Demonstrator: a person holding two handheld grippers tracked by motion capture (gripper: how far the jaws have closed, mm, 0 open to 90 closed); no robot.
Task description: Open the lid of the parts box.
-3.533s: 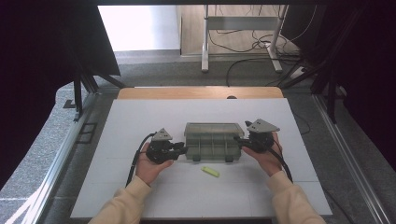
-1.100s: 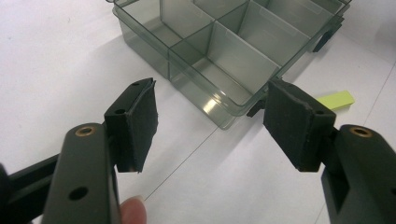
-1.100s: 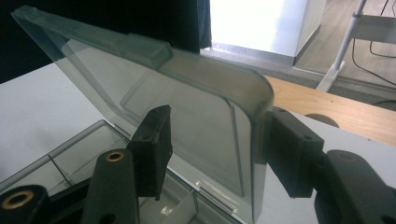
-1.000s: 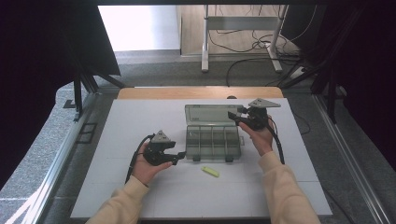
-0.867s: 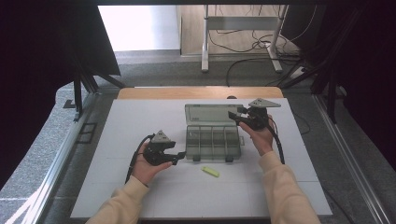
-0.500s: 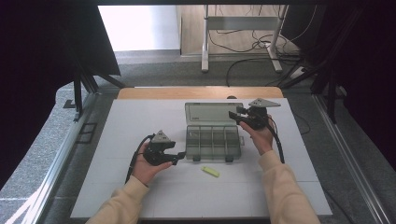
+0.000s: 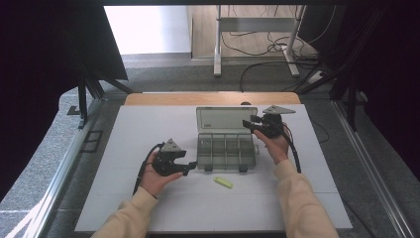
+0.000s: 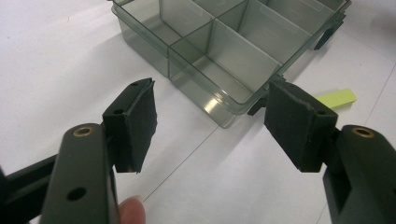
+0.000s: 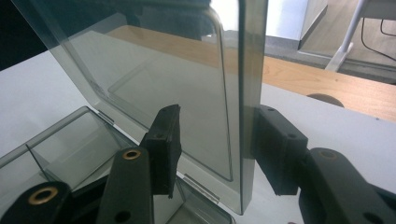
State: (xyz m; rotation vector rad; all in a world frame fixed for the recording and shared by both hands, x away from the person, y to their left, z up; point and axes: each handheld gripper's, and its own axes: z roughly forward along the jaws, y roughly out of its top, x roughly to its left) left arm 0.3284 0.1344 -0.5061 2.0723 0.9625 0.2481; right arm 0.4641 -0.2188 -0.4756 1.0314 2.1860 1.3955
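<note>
At desk centre, the compartment box point(image 7: 226, 150) sits open, its lid point(image 7: 226, 119) upright. The right gripper point(image 7: 253, 124) straddles the lid's side edge, jaws just closing, one pad touching. The left gripper point(image 7: 190, 168), jaws spread and empty, faces the box's near-left corner.

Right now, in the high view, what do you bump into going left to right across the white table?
Left gripper → yellow-green strip → right gripper. The open clear box spreads over the middle, so I left it out.
</note>
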